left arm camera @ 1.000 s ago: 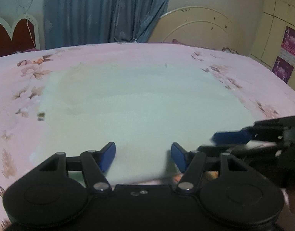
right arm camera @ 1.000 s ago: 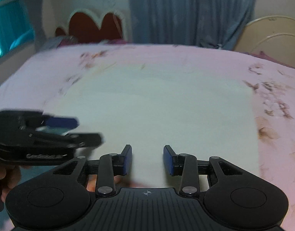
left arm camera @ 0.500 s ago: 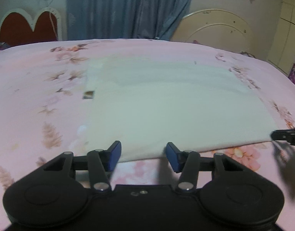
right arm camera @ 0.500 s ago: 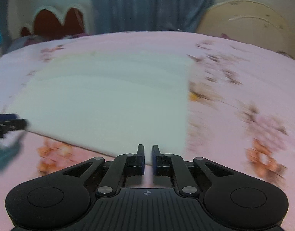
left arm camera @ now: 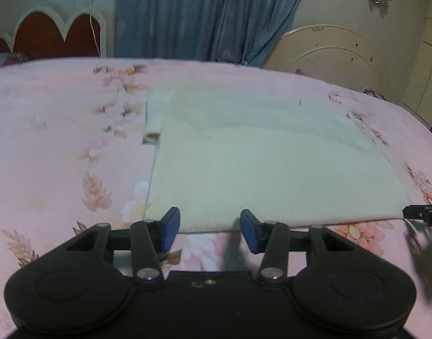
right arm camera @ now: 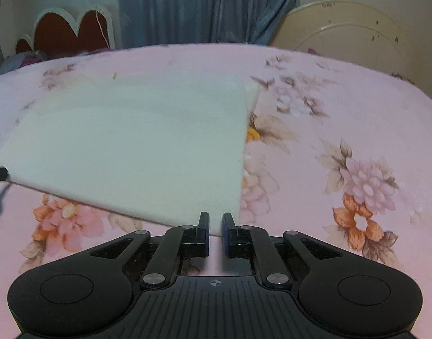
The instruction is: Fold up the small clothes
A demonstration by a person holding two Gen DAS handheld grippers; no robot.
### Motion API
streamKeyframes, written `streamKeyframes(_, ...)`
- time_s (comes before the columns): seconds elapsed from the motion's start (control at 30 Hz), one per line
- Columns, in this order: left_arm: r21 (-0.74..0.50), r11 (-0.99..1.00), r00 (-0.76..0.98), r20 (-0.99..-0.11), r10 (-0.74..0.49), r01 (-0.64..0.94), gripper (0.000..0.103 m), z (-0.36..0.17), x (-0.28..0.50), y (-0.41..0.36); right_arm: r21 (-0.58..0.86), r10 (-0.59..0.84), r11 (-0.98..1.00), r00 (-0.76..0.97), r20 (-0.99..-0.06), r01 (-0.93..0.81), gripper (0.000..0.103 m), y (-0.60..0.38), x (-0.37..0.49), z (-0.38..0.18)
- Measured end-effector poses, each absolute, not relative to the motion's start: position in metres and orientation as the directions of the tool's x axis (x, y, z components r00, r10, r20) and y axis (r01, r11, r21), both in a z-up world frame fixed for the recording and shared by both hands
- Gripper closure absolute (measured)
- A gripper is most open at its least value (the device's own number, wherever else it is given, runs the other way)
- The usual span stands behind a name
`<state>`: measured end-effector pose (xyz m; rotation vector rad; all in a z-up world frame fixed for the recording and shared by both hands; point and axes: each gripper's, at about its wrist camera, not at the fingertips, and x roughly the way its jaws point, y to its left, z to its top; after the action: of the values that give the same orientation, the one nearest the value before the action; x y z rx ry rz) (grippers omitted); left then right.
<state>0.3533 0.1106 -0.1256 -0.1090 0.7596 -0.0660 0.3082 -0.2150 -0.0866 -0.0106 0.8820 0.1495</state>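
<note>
Cream ribbed garment folded flat on pink floral bedsheet; left tongs released, right tongs near-clenched, empty.

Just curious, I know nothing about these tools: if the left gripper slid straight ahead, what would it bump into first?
Probably the near edge of the cream garment, lying flat on the pink floral bedspread, right ahead of the open left gripper. Depth is uncertain.
</note>
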Motion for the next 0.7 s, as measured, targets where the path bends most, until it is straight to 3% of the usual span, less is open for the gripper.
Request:
streamKeyframes(0.17, -0.132, 0.991, 0.719, -0.687, -0.103, 0.016, 0.058, -0.129, 0.356, 0.114, 0.058, 0.124, 0.991, 0.667, -0.735, -0.120, 0.095, -0.224, 0.308, -0.081)
streamKeyframes(0.3, -0.127, 0.992, 0.716, -0.691, -0.100, 0.016, 0.058, -0.130, 0.356, 0.112, 0.047, 0.101, 0.994, 0.624, -0.775, -0.102, 0.095, -0.228, 0.314, -0.097)
streamKeyframes(0.7, -0.120, 0.993, 0.710, -0.699, -0.089, 0.006, 0.055, -0.132, 0.356, 0.111, 0.066, 0.114, 0.993, 0.632, -0.767, -0.100, 0.095, -0.231, 0.309, -0.097)
